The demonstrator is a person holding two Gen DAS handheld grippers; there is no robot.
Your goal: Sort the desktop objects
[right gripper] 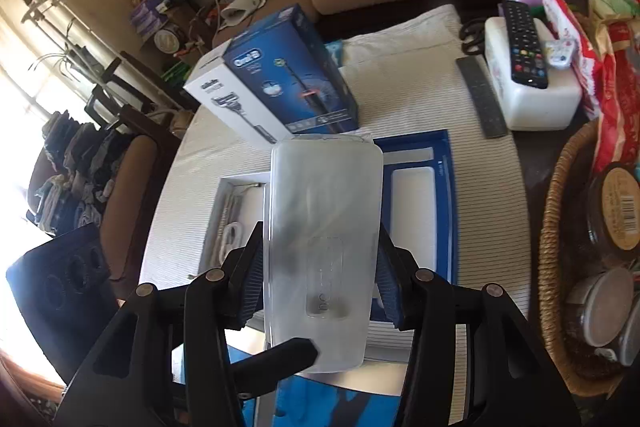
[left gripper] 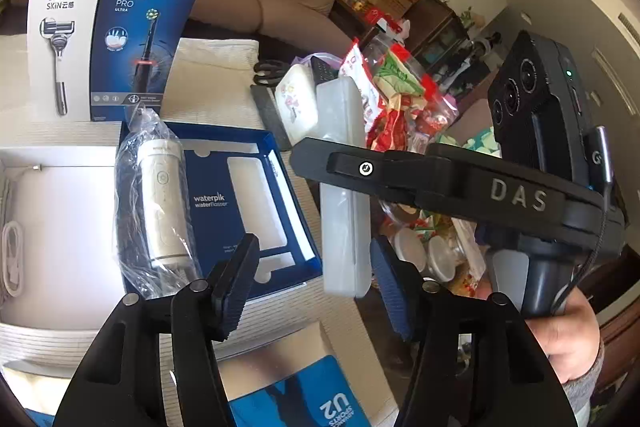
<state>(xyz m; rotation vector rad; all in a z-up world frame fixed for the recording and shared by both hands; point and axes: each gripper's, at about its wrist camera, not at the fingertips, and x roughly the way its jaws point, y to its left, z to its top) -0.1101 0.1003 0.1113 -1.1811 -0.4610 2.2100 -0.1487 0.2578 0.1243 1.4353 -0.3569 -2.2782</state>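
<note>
Right tongs grip the frosted case; left tongs released; keep it level, lower squarely into the blue tray

1. "Gillette SKIN" is printed on the white side of the upright box.
2. "Oral-B PRO ULTRA" stands on that same box's blue side.
3. "waterpik waterflosser" is printed on the blue insert of the open tray.
4. "DAS" is lettered on the right gripper.
5. "U2", upside down, shows on a blue card at the bottom edge.
</note>
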